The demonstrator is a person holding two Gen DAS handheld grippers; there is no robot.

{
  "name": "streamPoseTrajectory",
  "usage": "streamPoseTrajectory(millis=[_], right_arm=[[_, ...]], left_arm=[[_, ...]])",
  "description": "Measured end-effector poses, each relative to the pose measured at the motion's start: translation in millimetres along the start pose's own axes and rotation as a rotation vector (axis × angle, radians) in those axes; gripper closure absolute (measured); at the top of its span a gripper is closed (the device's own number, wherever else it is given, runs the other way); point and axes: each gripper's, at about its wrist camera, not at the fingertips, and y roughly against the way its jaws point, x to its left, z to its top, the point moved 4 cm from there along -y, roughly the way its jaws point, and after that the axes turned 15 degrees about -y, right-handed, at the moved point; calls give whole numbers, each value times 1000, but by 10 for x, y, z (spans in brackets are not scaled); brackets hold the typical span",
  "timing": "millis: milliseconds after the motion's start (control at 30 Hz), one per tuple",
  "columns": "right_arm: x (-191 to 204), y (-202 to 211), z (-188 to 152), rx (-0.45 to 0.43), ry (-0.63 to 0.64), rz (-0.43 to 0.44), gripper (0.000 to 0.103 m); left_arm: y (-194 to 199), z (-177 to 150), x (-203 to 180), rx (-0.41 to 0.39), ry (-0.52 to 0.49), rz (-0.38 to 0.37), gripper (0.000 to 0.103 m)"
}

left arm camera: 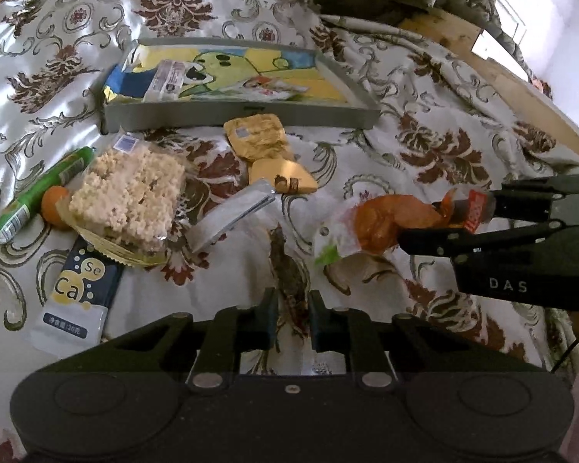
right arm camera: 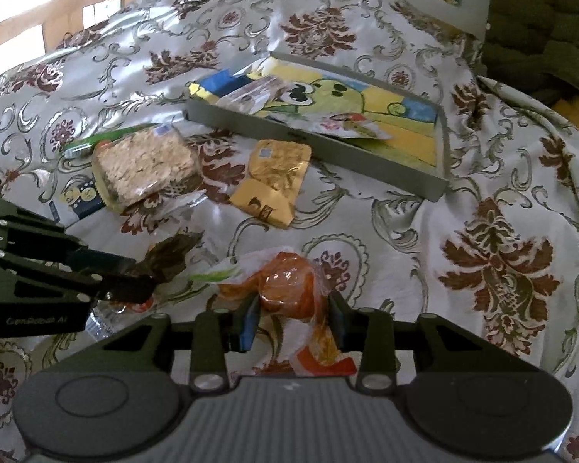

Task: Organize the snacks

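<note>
Right fingers (right arm camera: 293, 322) gripping orange snack bag (right arm camera: 285, 285), grey tray (right arm camera: 320, 150) beyond

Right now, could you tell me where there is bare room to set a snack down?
The tray has bare floor at its right end, beyond the packets lying at its left. The cloth right of the gold packet and below the tray is also free. It is crowded at left, around the rice cake pack and the green tube.
</note>
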Motion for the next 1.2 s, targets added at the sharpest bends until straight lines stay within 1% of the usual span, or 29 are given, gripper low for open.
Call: streamPoseTrajectory(millis=[33,67,200,300,367,500,700,1000,1200], right_arm=[[-7,6,4,-4,-3,-1,62],[-14,14,10,-9,-6,-3,62],[-29,41,26,-30,-6,-15,62],[-35,50,31,-38,-8,-21,61],[-42,54,34,-43,-10,-24,61],[-53,87,57,-68,-16,-31,61],[-90,167,118,-138,-36,-30,61],[-70,217,143,-187,-27,-20,61],[-82,245,172,-226,-41,-14,61]], left_arm=[[13,8,-1,-10,2,-3,92],[21,16,-2,-14,2,-8,94],[25,22,-52,-22,-6,-40,94],[-19,-3,-66,2,-20,-31,94],[-9,-4,-50,-4,-12,-32,94],[49,29,-43,-46,-8,-19,94],[160,92,-38,-121,-8,2,94],[213,127,-6,-156,16,10,94],[245,225,101,-187,57,26,94]])
